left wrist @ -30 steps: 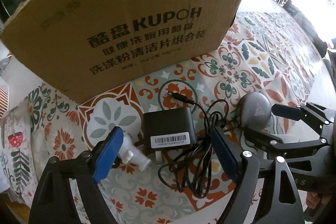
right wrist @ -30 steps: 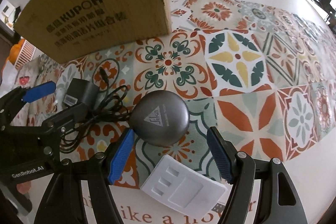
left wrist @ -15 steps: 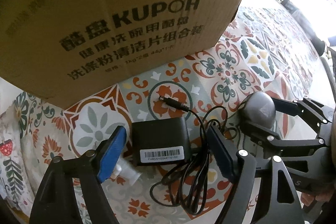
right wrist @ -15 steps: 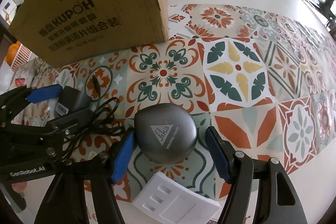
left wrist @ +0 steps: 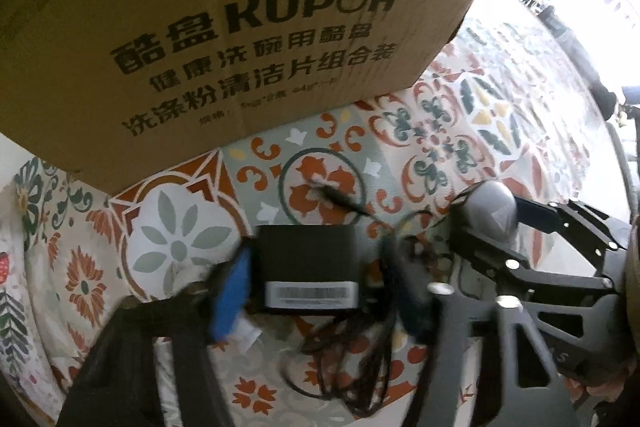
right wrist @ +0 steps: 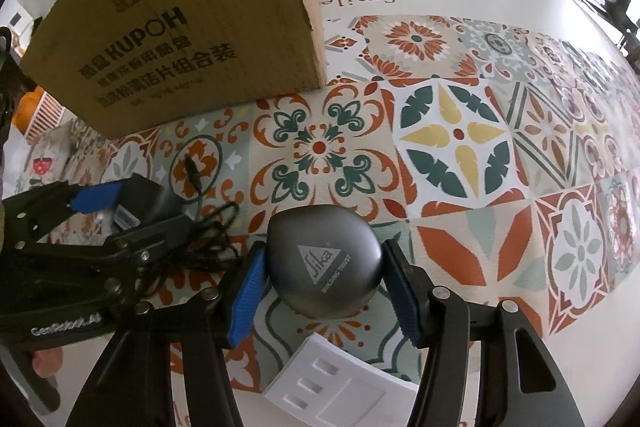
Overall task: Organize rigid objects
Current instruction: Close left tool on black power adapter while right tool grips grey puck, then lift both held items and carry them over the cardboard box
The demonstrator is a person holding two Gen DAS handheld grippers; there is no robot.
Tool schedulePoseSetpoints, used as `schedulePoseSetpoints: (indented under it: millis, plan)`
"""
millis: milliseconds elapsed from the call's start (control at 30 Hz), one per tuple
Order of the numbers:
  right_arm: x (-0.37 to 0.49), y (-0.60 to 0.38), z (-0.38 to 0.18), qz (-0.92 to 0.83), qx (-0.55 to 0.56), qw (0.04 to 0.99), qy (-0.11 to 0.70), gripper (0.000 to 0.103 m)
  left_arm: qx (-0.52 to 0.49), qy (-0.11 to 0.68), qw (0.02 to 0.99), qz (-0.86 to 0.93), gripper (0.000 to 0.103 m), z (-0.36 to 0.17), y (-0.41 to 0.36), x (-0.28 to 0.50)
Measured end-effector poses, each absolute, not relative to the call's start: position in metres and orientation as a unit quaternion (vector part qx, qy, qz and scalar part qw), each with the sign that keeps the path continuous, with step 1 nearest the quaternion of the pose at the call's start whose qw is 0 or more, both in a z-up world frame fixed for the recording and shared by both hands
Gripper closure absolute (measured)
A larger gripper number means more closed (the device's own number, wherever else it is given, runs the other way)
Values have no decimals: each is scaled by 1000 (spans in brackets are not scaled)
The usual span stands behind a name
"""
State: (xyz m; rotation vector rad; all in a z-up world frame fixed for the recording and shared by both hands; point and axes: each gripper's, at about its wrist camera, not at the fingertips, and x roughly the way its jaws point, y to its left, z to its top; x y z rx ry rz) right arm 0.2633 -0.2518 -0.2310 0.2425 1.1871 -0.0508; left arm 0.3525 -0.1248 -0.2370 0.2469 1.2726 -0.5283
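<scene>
On the glossy patterned tablecloth (right wrist: 460, 147), my left gripper (left wrist: 316, 291) pinches the boxy black adapter (left wrist: 308, 267); my right gripper (right wrist: 324, 291) has just closed on the smooth grey pebble-shaped case (right wrist: 324, 267).

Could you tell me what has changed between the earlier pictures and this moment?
Both grippers have just been closing. The left gripper now clamps the black power adapter; the right gripper now presses on the grey rounded case. The cardboard box, the white socket plate and the adapter's cable stayed put.
</scene>
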Motion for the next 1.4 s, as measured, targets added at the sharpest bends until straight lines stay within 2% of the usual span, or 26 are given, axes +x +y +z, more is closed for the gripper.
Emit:
schedulePoseSetpoints:
  millis: [367,1400]
  plan:
    - [260,-244,-231,-18,120,822,557,45,90,587,772,-229,49,-243,-117,342]
    - [236,-228,-124,5,68,886,458,45,28,491,855,-166,49,-131,-65,286]
